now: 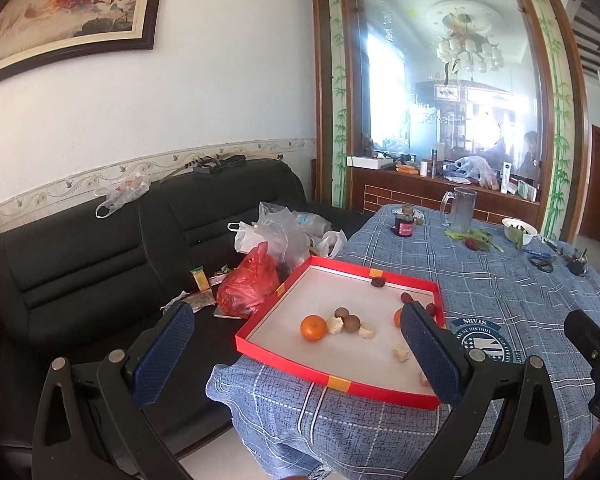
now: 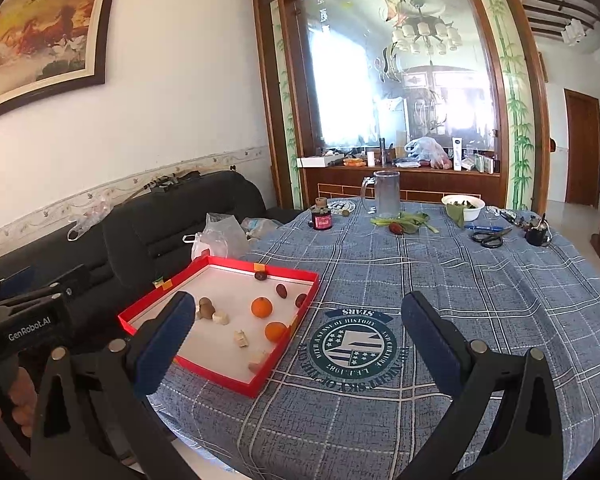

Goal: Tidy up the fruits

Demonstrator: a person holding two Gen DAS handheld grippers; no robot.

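A shallow red tray (image 1: pixel 340 384) with a white floor sits at the table's corner nearest the black sofa (image 1: pixel 100 260). Inside lie 2 oranges (image 2: pixel 261 307), brown round fruits (image 1: pixel 342 313), dark red dates (image 2: pixel 281 291) and pale chunks (image 2: pixel 241 338). Left gripper (image 1: pixel 296 348) and right gripper (image 2: pixel 296 344) hover with jaws wide, empty.

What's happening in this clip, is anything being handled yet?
Nothing is held yet. A person holds the left gripper and the right gripper, both open and empty, above a table with a blue plaid cloth. A shallow red tray sits at the table's edge near a black sofa, with two oranges, small brown and dark red fruits and pale chunks scattered loose inside.
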